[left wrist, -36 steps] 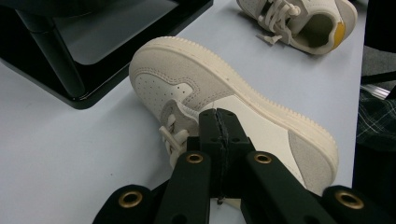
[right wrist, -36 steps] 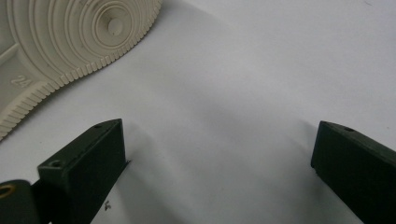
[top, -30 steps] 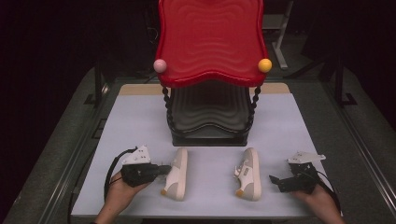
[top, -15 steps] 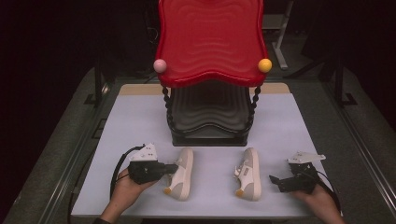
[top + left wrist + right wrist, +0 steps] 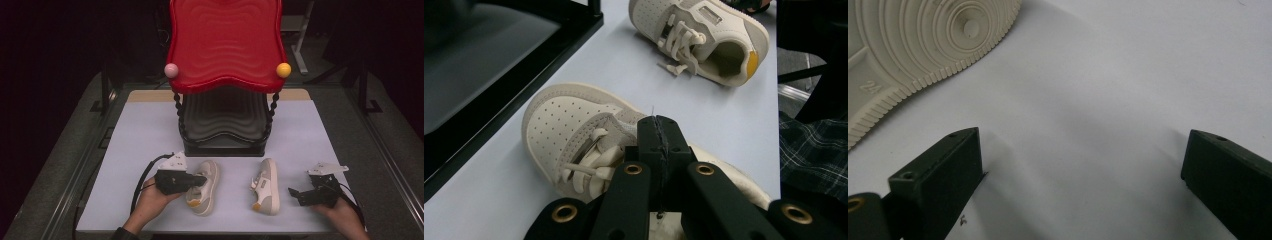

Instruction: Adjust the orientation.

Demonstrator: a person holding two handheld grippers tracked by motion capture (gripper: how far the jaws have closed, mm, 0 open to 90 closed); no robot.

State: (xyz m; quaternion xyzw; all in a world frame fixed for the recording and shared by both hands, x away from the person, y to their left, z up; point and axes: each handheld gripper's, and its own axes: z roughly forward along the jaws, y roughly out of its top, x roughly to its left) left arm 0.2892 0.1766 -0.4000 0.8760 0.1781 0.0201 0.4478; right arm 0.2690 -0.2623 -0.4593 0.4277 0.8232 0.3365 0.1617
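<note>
— Looking at the left gripper (image 5: 199, 180): what is it doing?
— Its jaws are pressed together, empty, over the left shoe (image 5: 204, 187) near the table's (image 5: 150, 125) front edge.
— And the right gripper (image 5: 294, 192)?
— Jaws spread wide, holding nothing, just beside the right shoe (image 5: 266, 186), which lies on its side.

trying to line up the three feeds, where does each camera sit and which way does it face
High view: above the table's near edge, looking forward and down; both hands, left tongs, right tongs.
Left gripper view: along shut jaws onto the left shoe.
Right gripper view: along open jaws over the table.
Shared: the right shoe, sole.
</note>
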